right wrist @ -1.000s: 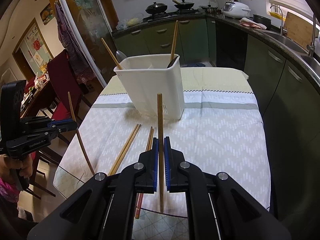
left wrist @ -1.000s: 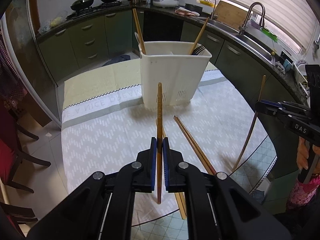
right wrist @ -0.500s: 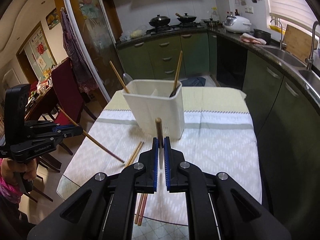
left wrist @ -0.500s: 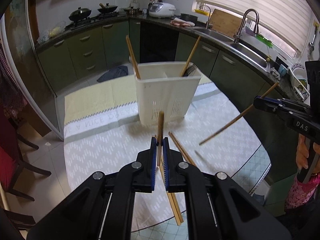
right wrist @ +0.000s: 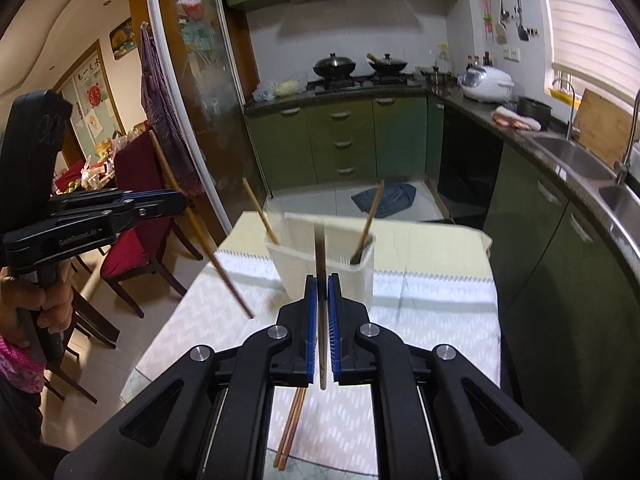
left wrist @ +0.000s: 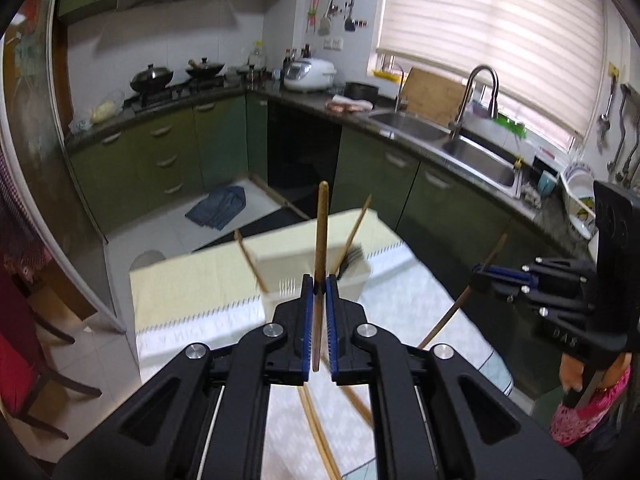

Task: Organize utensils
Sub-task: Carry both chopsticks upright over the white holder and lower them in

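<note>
A kitchen table (right wrist: 440,312) with a pale patterned cloth holds a white utensil holder (right wrist: 360,276) near its far end, with two chopsticks and a fork already standing in it. The left gripper (left wrist: 319,284) is clamped tight on a wooden chopstick (left wrist: 320,248) that stands upright above the table, and the right gripper (right wrist: 322,280) is likewise pinched closed on a second chopstick (right wrist: 320,256) in front of the holder. More loose chopsticks (right wrist: 292,428) lie on the cloth at the near edge, below the grippers.
</note>
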`<action>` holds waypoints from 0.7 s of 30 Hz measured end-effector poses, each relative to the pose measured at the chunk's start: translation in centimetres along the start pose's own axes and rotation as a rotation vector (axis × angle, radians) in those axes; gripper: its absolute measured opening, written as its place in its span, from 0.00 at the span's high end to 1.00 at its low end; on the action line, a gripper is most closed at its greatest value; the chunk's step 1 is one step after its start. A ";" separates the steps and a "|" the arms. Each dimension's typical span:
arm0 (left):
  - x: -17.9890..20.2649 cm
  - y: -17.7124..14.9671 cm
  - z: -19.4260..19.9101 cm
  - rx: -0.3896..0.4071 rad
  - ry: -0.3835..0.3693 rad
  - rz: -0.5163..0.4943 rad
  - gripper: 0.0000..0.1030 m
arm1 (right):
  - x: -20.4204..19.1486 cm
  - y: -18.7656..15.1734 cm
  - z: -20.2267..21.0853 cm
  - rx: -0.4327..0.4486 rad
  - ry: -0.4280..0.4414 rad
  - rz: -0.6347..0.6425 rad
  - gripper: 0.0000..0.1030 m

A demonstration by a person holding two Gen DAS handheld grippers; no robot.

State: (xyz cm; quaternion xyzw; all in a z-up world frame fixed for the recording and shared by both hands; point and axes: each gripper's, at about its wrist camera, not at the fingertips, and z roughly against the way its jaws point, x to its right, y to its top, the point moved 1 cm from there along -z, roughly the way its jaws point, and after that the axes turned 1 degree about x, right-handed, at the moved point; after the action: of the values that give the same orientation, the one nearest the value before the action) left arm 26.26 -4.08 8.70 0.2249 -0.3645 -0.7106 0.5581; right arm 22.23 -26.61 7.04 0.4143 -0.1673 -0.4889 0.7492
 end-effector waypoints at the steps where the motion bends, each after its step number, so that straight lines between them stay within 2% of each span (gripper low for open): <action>1: 0.0 0.7 0.0 0.012 0.003 0.001 0.94 | 0.0 0.7 0.3 0.010 0.003 0.000 0.94; 6: 0.3 4.2 0.2 0.065 0.008 0.000 0.94 | -0.3 4.7 1.7 0.067 0.007 -0.002 0.94; 11: 0.1 6.2 -0.2 0.077 0.022 -0.003 0.94 | -1.0 7.3 2.0 0.085 -0.004 0.014 0.96; 16: -0.4 7.0 -1.8 0.075 0.021 0.009 0.94 | -1.4 7.2 0.6 0.048 0.025 0.028 0.96; 21: -0.6 7.3 -3.0 0.071 0.023 0.004 0.94 | -0.9 5.3 -0.8 -0.010 0.037 0.023 0.95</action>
State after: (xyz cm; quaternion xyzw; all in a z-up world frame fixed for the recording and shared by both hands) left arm 33.17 -5.15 12.39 0.2523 -0.3835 -0.6934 0.5555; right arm 25.44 -24.57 10.85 0.4177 -0.1560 -0.4732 0.7598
